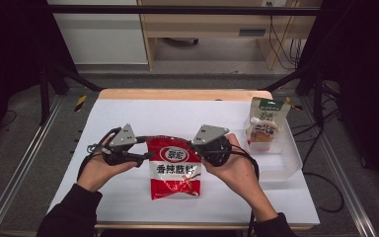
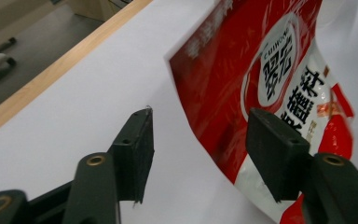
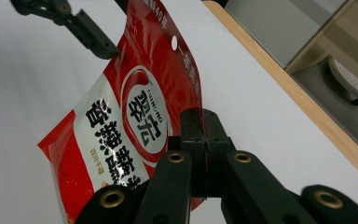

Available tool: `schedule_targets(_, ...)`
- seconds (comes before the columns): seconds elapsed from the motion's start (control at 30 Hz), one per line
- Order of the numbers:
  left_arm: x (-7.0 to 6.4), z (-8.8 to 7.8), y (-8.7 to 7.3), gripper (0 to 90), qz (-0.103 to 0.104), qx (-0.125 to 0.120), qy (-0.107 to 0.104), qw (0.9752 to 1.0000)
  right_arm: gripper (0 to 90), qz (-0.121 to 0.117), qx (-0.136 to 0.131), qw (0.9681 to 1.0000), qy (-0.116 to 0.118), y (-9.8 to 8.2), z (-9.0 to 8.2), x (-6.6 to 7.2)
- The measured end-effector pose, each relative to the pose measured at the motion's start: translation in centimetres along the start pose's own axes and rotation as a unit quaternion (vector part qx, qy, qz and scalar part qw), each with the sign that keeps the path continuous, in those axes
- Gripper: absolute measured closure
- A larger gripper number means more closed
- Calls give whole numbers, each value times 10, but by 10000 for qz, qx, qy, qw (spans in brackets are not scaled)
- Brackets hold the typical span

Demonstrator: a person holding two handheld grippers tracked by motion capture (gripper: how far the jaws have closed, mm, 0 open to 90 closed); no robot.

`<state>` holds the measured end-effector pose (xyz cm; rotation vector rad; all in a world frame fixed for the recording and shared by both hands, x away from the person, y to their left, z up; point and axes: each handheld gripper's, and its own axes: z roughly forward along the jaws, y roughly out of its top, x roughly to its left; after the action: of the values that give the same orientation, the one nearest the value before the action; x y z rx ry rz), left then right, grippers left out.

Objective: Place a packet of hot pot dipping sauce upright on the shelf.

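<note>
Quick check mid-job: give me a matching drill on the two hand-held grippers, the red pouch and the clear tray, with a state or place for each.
Things:
1. left hand-held gripper
2. right hand-held gripper
3. red pouch
4. clear tray

States or places:
A. holds a green-topped pouch, at the table's right side
B. jaws shut on the pouch's edge
C. lifted off the white table at one edge
D. jaws apart, astride the pouch's other edge, not pressing it

Pairs: 1-D, 2-B, 3-C, 4-A
</note>
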<state>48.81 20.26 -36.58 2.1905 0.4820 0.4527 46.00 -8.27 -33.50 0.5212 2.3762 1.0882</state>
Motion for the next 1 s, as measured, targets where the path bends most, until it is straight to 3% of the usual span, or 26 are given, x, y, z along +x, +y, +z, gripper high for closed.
schedule_targets(0.07, 3, 3, 5, 536, 70, 144, -212, 9996, 900, -13, -6, 10000, 42, 2, 0, 0)
schedule_targets(0.13, 4, 4, 7, 595, 47, 145, -281, 9995, 900, -27, -6, 10000, 67, 3, -1, 0)
schedule_targets(0.17, 7, 3, 10, 627, -13, 103, -458, 9989, 900, -40, -1, 9999, 134, 5, -1, -1)
schedule_targets(0.3, 5, 1, 16, 728, 100, 219, -553, 9982, 900, -92, 90, 9997, 224, 7, -3, -1)
schedule_targets(0.37, 2, -1, 20, 856, 165, 269, -650, 9974, 900, -80, 176, 9993, 308, 8, -7, -5)
schedule_targets(0.67, -9, -14, 37, 900, 352, 117, -745, 9965, 855, -247, 339, 9981, 447, 13, -23, -13)
schedule_targets(0.8, -12, -18, 43, 900, 555, 148, -707, 9958, 717, -490, 602, 9955, 536, 18, -26, -15)
schedule_targets(0.83, -13, -19, 45, 900, 587, 123, -699, 9957, 640, -584, 717, 9943, 533, 21, -26, -15)
schedule_targets(0.9, -13, -20, 45, 900, 620, 126, -703, 9955, 614, -632, 781, 9936, 511, 23, -25, -14)
schedule_targets(0.93, -14, -20, 45, 900, 647, 121, -705, 9953, 543, -762, 912, 9917, 481, 27, -24, -15)
schedule_targets(1.0, -14, -21, 46, 900, 671, 110, -694, 9953, 501, -830, 1008, 9902, 497, 31, -21, -18)
